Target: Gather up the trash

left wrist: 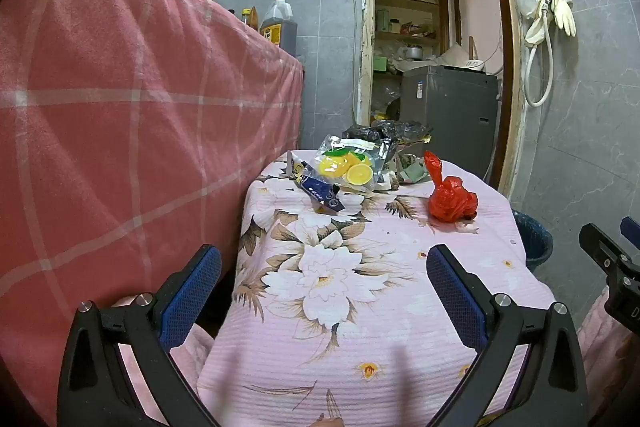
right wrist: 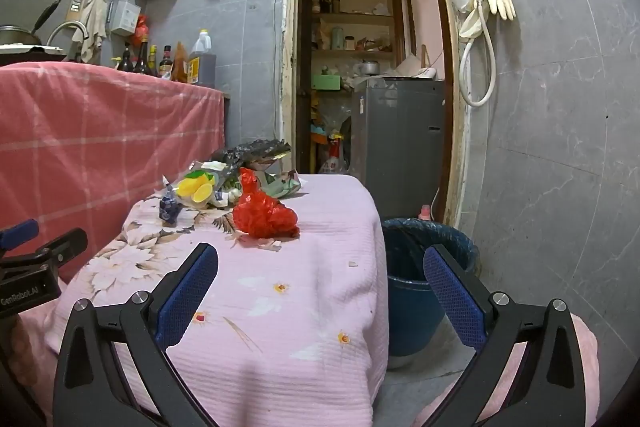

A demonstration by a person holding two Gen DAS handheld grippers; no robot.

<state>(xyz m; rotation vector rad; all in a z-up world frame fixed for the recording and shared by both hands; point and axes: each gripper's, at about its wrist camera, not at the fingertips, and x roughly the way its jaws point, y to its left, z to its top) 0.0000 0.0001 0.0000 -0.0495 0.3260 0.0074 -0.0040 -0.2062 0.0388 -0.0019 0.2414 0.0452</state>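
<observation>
Right claw (right wrist: 320, 291) hanging wide open, empty; left claw (left wrist: 324, 291) same. Red bag (right wrist: 264, 213) sitting ahead, slightly left of right claw; bin (right wrist: 408, 291) right, below. You're lining up: approach level, straddle knot, close fully before lifting.

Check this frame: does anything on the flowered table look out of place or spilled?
Yes. Trash is heaped at the table's far end: a lemon-print wrapper, a dark blue packet, a crumpled black bag and a knotted red plastic bag, with small scraps scattered beside it.
</observation>
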